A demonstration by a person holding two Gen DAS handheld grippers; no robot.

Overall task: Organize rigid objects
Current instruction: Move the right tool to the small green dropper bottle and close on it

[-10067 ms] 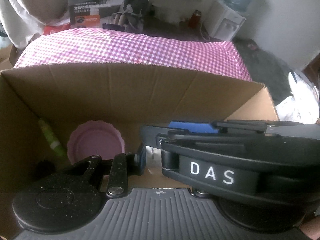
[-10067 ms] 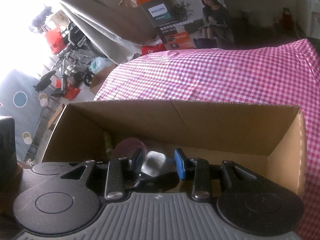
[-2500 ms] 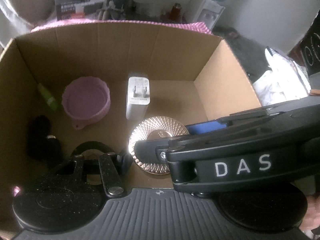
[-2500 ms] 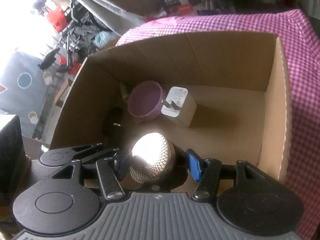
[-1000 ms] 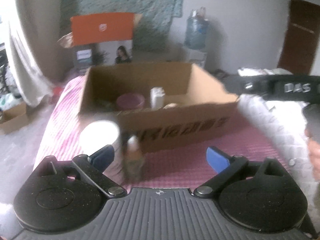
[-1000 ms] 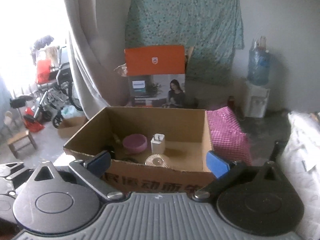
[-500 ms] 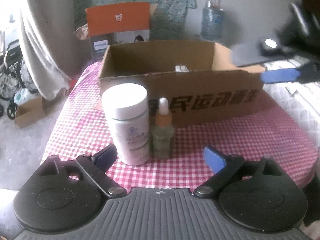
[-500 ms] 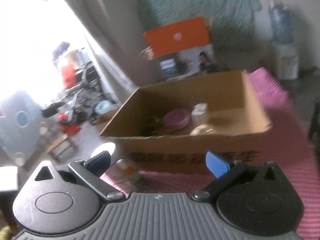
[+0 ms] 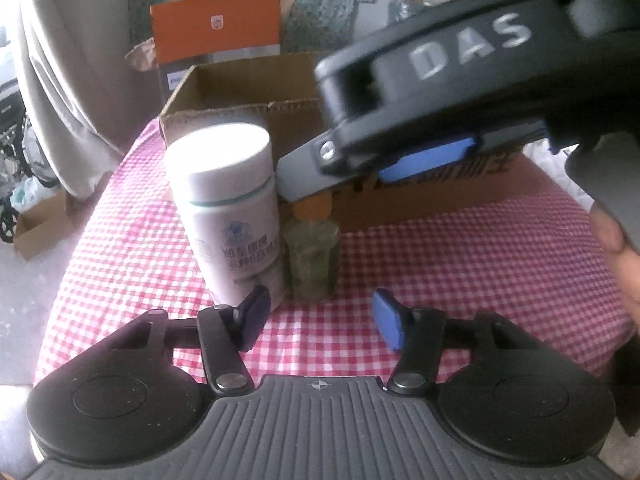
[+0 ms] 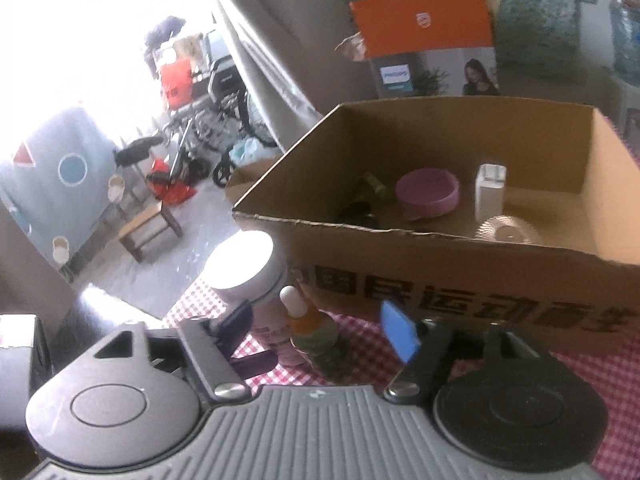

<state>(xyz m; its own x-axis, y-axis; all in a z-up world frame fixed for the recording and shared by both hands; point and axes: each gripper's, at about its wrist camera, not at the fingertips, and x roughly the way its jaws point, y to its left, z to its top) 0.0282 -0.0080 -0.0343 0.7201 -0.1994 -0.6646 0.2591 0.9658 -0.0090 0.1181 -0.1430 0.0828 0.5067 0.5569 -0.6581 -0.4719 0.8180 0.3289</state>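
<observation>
Pink-and-white checked cloth (image 9: 460, 248) covers the table, and on it, close to the near-left corner of the brown cardboard box (image 10: 460, 276), stand two containers side by side. The larger is a white plastic supplement bottle with a white screw cap (image 9: 230, 204); just to its right, touching or nearly so, is a small greenish glass dropper bottle with an orange collar and white bulb (image 10: 316, 334). Both are upright and outside the box, in front of its printed front wall.

Left gripper (image 9: 320, 316) sits low over the cloth with its blue-padded fingers spread apart, empty, and the dropper bottle stands just beyond the gap between them. Right gripper (image 10: 316, 332) comes in from above and to the right; its fingers are also apart, with the dropper bottle between them but not pinched. In the left wrist view its black body crosses over the box, and its tip seems to sit right at the dropper's top, though blur makes contact hard to judge.

Inside the box lie a round pink bowl (image 10: 428, 192), a white rectangular charger block (image 10: 490, 194) standing beside it, a ribbed metallic round disc (image 10: 506, 232) near the front wall, a green tube (image 10: 376, 186) and a dark object (image 10: 358, 214) at the left side.
</observation>
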